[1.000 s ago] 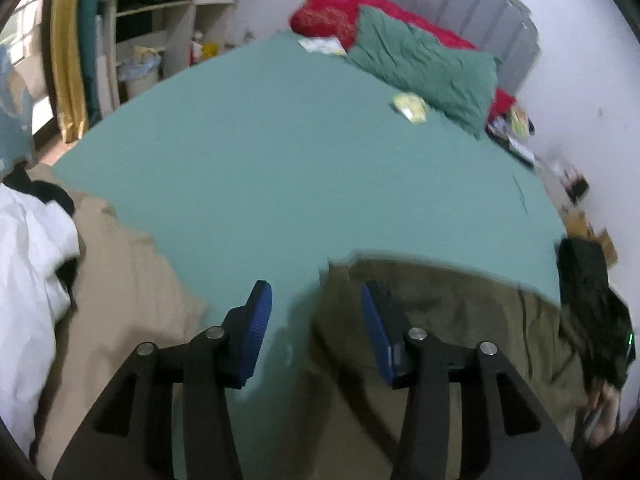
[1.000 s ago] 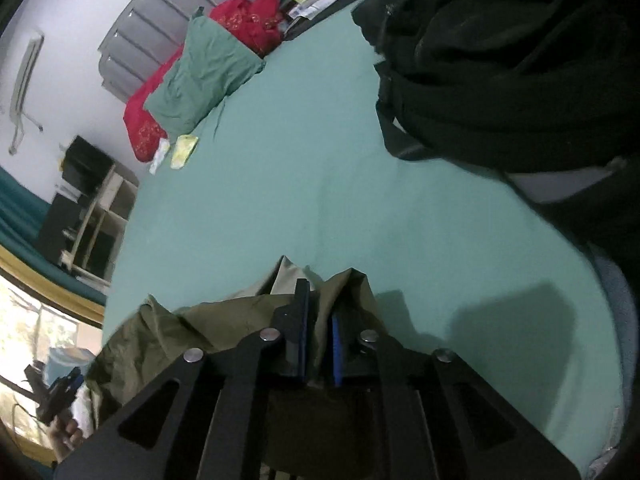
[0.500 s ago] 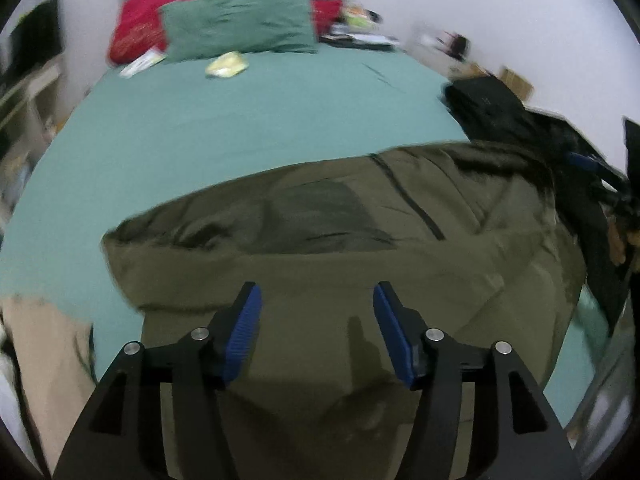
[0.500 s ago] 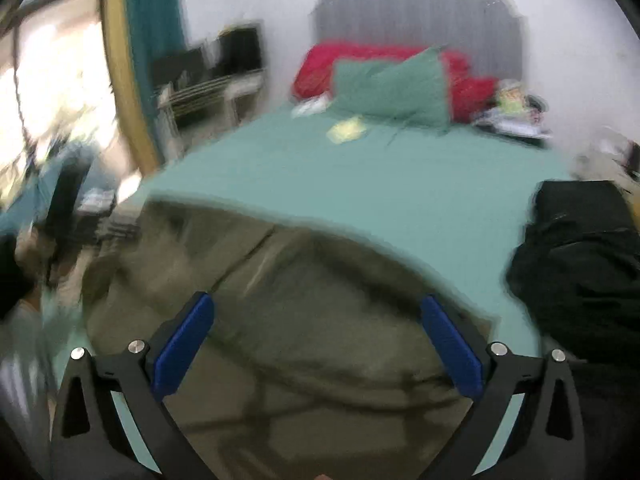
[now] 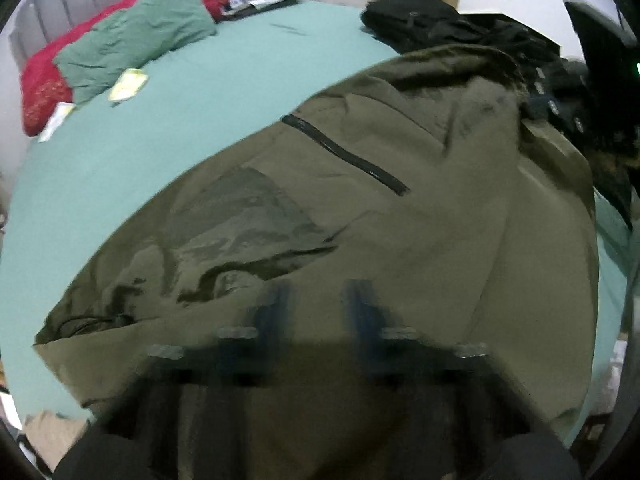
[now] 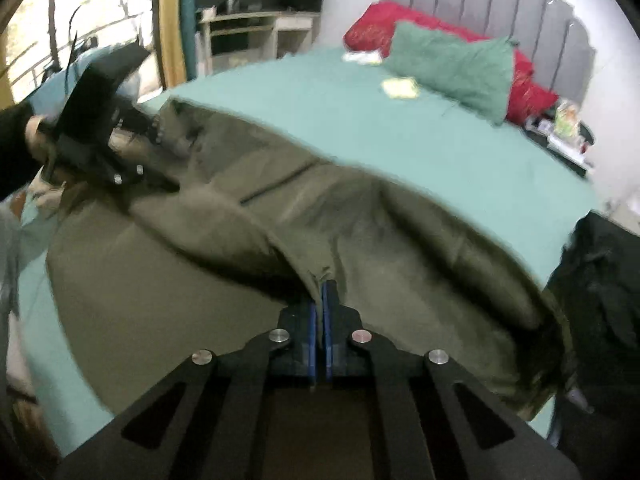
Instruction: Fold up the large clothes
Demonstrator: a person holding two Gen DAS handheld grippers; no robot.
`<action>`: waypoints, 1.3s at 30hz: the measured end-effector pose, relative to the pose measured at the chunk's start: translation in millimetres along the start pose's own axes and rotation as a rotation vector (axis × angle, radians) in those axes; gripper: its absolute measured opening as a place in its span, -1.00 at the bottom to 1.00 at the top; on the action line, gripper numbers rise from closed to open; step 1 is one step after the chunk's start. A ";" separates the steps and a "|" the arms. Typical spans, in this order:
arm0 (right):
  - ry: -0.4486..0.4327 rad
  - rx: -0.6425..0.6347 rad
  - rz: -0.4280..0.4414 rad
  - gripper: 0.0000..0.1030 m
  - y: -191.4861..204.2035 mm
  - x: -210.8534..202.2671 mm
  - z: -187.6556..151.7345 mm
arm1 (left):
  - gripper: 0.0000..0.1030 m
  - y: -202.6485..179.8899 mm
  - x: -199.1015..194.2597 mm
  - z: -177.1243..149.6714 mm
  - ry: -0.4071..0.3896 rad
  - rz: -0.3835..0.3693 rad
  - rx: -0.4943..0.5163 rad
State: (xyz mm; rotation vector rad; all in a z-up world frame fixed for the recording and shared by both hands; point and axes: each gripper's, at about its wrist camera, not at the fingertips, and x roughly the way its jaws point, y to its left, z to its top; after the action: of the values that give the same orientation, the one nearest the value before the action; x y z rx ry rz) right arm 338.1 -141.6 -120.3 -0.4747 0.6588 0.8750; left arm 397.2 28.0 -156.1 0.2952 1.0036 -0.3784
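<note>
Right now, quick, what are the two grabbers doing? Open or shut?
Left gripper: blurred mid-motion, closing over the olive jacket.
Right gripper: shut, pinching a fold of the jacket.

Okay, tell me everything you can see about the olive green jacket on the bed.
The olive green jacket is a large garment of smooth, slightly shiny fabric with a dark zipper line across one panel. It lies spread and rumpled over the teal bed sheet, its far edge against a black pile of clothes. The right gripper is shut on a raised fold of it. The left gripper is blurred in its own view, with the jacket under it.
</note>
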 end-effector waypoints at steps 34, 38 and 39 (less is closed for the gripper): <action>0.138 0.493 -0.384 0.24 -125.6 -6.0 -72.4 | -0.98 152.0 8.9 -18.8 0.014 0.464 -0.474; 0.110 0.573 -0.345 0.25 -119.9 -29.5 -89.8 | 0.09 135.7 -44.5 -49.2 -0.084 0.438 -0.557; 0.108 0.590 -0.343 0.25 -117.6 -34.9 -94.2 | 0.15 129.3 -56.0 -61.8 -0.095 0.434 -0.584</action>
State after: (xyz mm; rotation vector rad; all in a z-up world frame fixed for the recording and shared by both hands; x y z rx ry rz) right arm 387.3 -285.4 -149.2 -0.0940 0.8645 0.3047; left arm 380.1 178.7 -130.7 -0.0394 0.8852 0.2946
